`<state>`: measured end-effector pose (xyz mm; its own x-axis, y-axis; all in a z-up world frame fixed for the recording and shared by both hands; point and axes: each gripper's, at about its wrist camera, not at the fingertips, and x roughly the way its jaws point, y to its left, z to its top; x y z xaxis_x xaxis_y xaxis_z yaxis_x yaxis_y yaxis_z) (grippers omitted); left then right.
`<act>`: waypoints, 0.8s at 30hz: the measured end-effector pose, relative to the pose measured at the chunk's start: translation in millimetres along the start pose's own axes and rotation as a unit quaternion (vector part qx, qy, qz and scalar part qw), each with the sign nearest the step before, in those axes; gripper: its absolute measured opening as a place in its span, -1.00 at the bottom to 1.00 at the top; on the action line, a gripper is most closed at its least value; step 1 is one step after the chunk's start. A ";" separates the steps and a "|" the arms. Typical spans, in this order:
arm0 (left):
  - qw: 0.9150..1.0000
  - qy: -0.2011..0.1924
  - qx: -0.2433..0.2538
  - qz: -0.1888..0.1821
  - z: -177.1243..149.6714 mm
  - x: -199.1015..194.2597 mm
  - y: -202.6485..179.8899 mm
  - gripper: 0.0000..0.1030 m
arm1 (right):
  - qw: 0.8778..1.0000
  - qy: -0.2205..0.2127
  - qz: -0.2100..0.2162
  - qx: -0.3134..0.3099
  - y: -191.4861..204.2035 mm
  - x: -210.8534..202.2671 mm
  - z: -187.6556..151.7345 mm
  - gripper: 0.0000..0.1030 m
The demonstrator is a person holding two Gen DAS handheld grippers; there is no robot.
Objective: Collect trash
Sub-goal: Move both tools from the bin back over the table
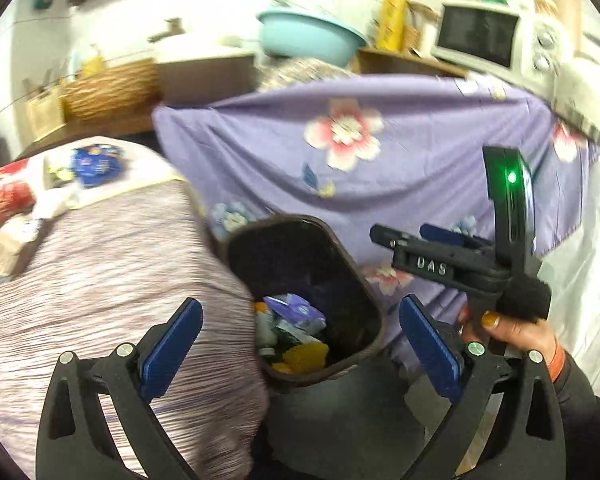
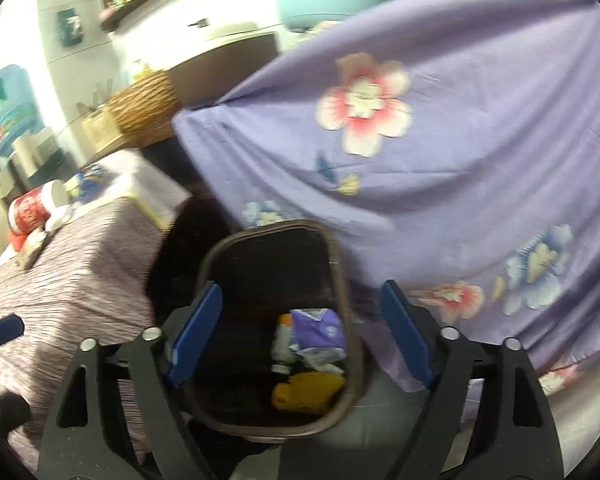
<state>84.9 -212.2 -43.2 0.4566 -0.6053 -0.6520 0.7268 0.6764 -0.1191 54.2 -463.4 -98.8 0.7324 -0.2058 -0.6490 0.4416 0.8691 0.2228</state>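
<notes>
We have both grippers over the bin, both empty. Left gripper (image 1: 300, 344) stands with its jaws as wide as they go, nothing between the blue pads (image 1: 172, 352). Right gripper (image 2: 300, 336) is wide open too, slightly less so, also bare. No earlier picture to compare, so we only report the state.

Both point down into the mouth of the dark trash bin (image 1: 364, 280), which sits on the floor just beside the near corner of the table with the striped cloth (image 1: 100, 280). We read that placement as deliberate: bin close to the table edge, so a short carry from table to bin.

Inside the bin lie a purple wrapper (image 2: 320, 330), a yellow crumpled piece (image 2: 304, 390) and some pale scraps, all settled at the bottom. Open jaws over that pile fit a drop just done, in our judgement.

From the left wrist view we also see the right gripper's body, held by a hand (image 1: 512, 332) at the right, beside the bin.

More trash remains: a red cup (image 2: 32, 208) on its side and a blue packet (image 1: 96, 164) sit at the table's far edge. The purple floral sheet (image 1: 380, 160) hangs behind the bin, clear of the opening.

Next target is probably that far edge.
</notes>
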 end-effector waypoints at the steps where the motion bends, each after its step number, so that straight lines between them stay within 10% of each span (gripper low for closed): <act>1: 1.000 -0.003 -0.003 0.006 -0.1 -5.0 4.2 0.89 | 1.000 0.000 0.010 -0.009 10.9 0.4 1.1 0.62; 10: 0.993 -0.023 -0.038 0.110 -8.7 -60.3 84.8 0.89 | 0.990 0.005 0.092 -0.102 114.9 6.3 7.1 0.64; 24: 0.960 0.003 -0.114 0.257 -41.2 -113.5 228.4 0.89 | 0.952 0.037 0.199 -0.231 269.6 23.3 13.8 0.64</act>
<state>177.9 28.2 -27.3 0.7212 -0.1645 -0.6729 0.2741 0.9599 0.0591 197.5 -240.1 -43.8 0.7478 0.1991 -0.6333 -0.1506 0.9800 0.1302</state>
